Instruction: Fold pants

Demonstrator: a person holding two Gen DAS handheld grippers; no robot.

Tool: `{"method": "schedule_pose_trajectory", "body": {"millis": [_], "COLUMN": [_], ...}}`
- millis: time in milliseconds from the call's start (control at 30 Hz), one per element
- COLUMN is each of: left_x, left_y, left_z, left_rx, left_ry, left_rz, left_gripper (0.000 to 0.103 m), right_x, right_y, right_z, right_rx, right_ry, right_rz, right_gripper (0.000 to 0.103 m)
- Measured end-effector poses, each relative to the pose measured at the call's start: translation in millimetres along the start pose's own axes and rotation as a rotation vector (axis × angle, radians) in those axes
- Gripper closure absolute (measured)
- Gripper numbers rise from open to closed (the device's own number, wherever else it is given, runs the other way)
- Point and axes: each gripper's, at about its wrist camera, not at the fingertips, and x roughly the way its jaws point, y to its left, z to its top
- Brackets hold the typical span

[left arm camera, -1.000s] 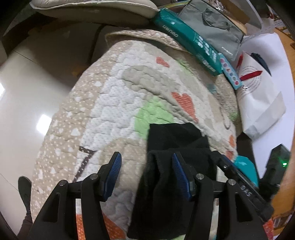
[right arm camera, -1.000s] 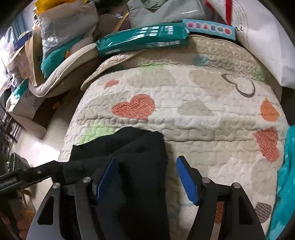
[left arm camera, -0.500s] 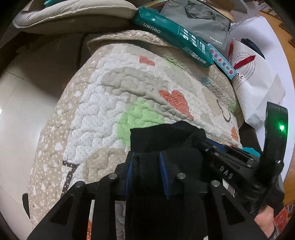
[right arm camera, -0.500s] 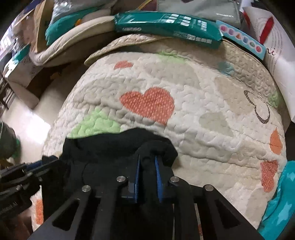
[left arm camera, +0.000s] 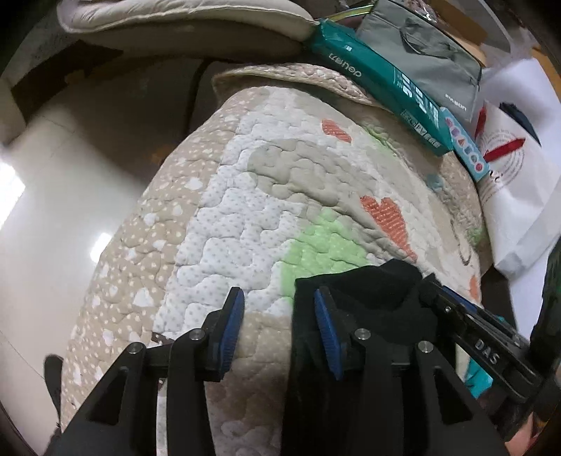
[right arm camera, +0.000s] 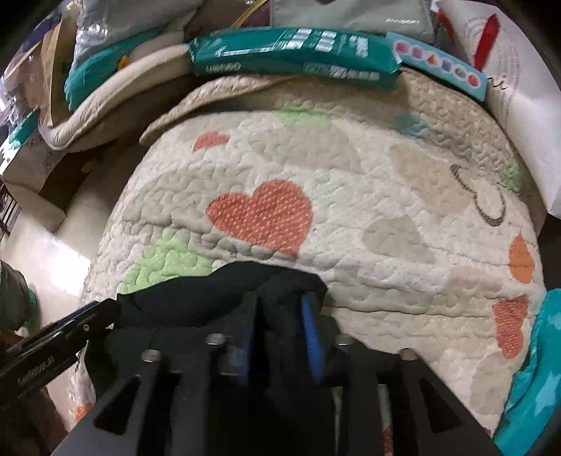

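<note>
The black pants (left arm camera: 371,298) lie bunched at the near edge of a quilted heart-print cover (left arm camera: 266,196). My left gripper (left arm camera: 278,329) is open, its jaws apart, with the pants just to the right of its right finger and the quilt showing between the pads. My right gripper (right arm camera: 282,333) is shut on a fold of the black pants (right arm camera: 217,291), with cloth pinched between its blue pads. The left gripper's arm also shows at the left of the right wrist view (right arm camera: 52,347).
A green packet (left arm camera: 382,80), a grey bag (left arm camera: 424,45) and a white paper bag (left arm camera: 519,189) lie along the far and right edges of the cover. A cushion (left arm camera: 182,24) sits behind. Shiny floor (left arm camera: 52,217) lies to the left. A teal cloth (right arm camera: 536,364) is at right.
My left gripper, shut on the pants half a second ago, has opened and sits left of them. My right gripper stays shut on the pants and has shifted slightly.
</note>
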Motion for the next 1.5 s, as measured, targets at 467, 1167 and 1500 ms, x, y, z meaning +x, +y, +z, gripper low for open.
{"method": "schedule_pose_trajectory", "body": {"millis": [467,1167,1500], "left_x": [-34,-91,-91], "left_y": [23,71,66], "left_z": [12,18,14], "left_rx": [-0.172,-0.322,-0.258], "left_ry": [0.022,-0.057,-0.044], "left_rz": [-0.074,-0.097,-0.068], "left_gripper": [0.070,0.056,0.053], "right_x": [-34,-2,-51], "right_y": [66,146,111], "right_z": [-28,-2,-4], "right_rx": [-0.120,-0.216,-0.113], "right_ry": [-0.014,0.021,-0.026], "right_rz": [0.207,-0.047,0.164], "right_gripper": [0.041,0.096,0.039]}}
